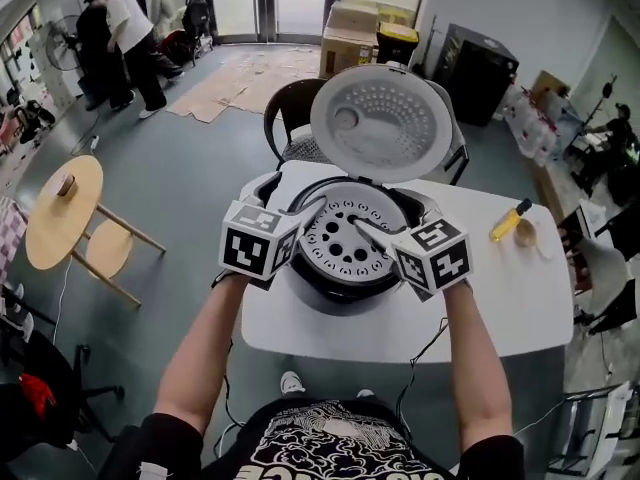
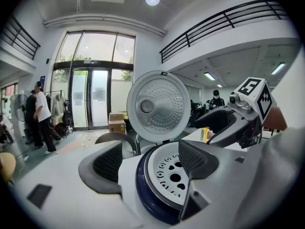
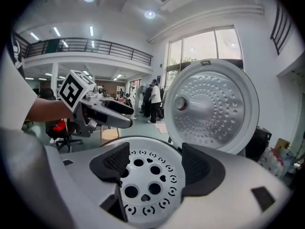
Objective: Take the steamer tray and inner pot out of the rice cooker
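The rice cooker (image 1: 330, 290) stands on a white table (image 1: 500, 298) with its lid (image 1: 385, 123) swung upright. Inside lies the white steamer tray (image 1: 345, 240), round and full of holes; it covers the inner pot, of which only a dark rim (image 2: 143, 194) shows. My left gripper (image 1: 295, 206) is open at the cooker's left rim, one jaw outside the rim and one over the tray (image 2: 169, 173). My right gripper (image 1: 395, 226) is open at the right side, its jaws spread above the tray (image 3: 143, 180). Neither holds anything. Left gripper (image 2: 152, 163); right gripper (image 3: 155, 168).
A yellow bottle (image 1: 509, 220) and a small round object lie on the table's right part. A dark chair (image 1: 290, 108) stands behind the cooker. A round wooden table (image 1: 60, 213) is off to the left; people stand far back left.
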`<state>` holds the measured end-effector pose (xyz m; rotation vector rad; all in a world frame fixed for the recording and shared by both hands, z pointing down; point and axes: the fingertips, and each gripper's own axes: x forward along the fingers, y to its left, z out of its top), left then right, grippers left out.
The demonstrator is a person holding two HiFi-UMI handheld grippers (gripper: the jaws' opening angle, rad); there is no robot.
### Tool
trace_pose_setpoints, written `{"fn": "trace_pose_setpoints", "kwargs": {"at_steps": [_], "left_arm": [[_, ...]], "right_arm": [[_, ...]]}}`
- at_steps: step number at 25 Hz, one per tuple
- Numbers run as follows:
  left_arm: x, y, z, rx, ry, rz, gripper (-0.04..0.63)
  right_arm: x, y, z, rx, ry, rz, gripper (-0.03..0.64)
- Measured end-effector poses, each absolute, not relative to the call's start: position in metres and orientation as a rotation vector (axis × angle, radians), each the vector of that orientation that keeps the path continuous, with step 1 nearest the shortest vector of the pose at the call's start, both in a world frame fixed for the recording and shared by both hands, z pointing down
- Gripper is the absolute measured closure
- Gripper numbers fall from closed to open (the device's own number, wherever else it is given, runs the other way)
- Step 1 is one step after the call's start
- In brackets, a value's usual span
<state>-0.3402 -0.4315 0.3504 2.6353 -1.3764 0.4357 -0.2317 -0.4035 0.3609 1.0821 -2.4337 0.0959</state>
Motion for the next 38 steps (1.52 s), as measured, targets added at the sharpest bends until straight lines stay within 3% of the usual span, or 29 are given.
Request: {"fn": "trace_pose_setpoints", "kwargs": {"at_steps": [18,38], "left_arm": [[-0.346,-0.451,0.369,2.745,-1.119,0.449,0.234],[-0.38,-0.461,0.378,2.741,-1.121,0.471,0.235]], "right_arm": [[-0.271,-0.41,0.447,0.646,-2.024,0.206,0.259],[-0.279,-0.417,0.49,0.389,-1.731,0.417,0.279]]}}
